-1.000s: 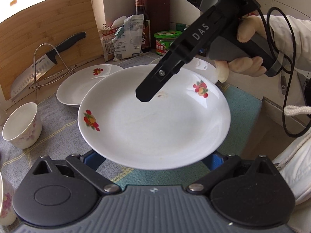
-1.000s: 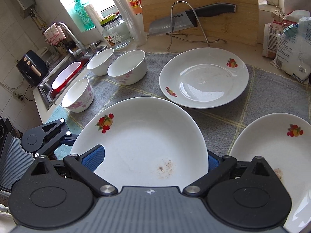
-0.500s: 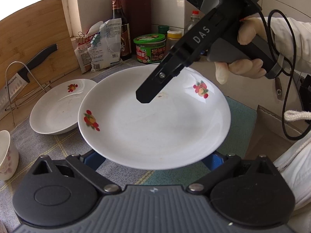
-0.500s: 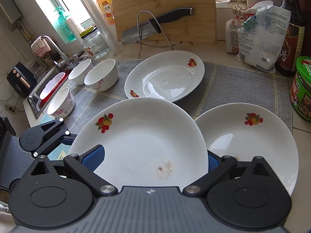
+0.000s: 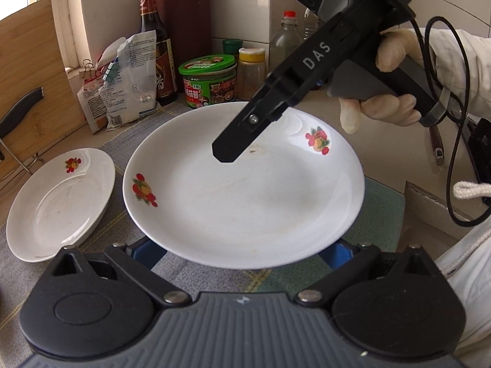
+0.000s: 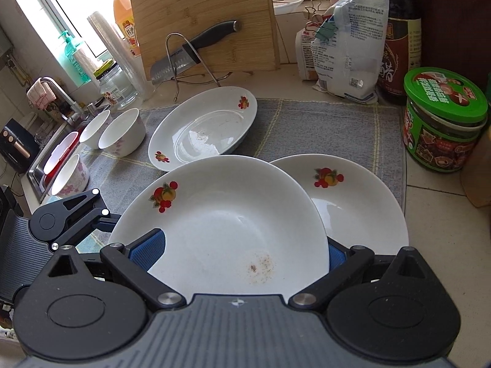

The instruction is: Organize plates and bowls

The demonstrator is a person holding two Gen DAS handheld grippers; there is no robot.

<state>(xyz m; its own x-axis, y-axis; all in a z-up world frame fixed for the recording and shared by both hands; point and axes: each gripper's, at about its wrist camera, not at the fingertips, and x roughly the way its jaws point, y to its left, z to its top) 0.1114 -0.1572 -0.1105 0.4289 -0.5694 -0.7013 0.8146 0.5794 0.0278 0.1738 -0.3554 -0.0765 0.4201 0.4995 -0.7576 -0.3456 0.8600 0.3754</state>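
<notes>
I hold one white plate point(image 5: 245, 196) with fruit decals between both grippers, above the grey cloth. My left gripper point(image 5: 242, 254) is shut on its near side, with the blue pads at either flank. My right gripper point(image 5: 227, 153), held by a gloved hand point(image 5: 386, 107), comes in from the far right. In the right wrist view this held plate point(image 6: 221, 224) sits in my right gripper point(image 6: 239, 245) and overlaps a second plate point(image 6: 362, 205) lying on the cloth. A third plate point(image 6: 202, 128) rests farther back. Three bowls point(image 6: 122, 132) stand at the left.
A green-lidded jar point(image 6: 445, 116), a dark sauce bottle point(image 6: 399, 30) and clipped bags point(image 6: 346, 55) crowd the back right corner. A knife on a wire rack point(image 6: 190, 52) leans against a cutting board point(image 6: 208, 15). The sink point(image 6: 58, 156) lies at the far left.
Both grippers have carried the plate to the right, away from the bowls. It now hangs partly over the plate beside the green-lidded jar.
</notes>
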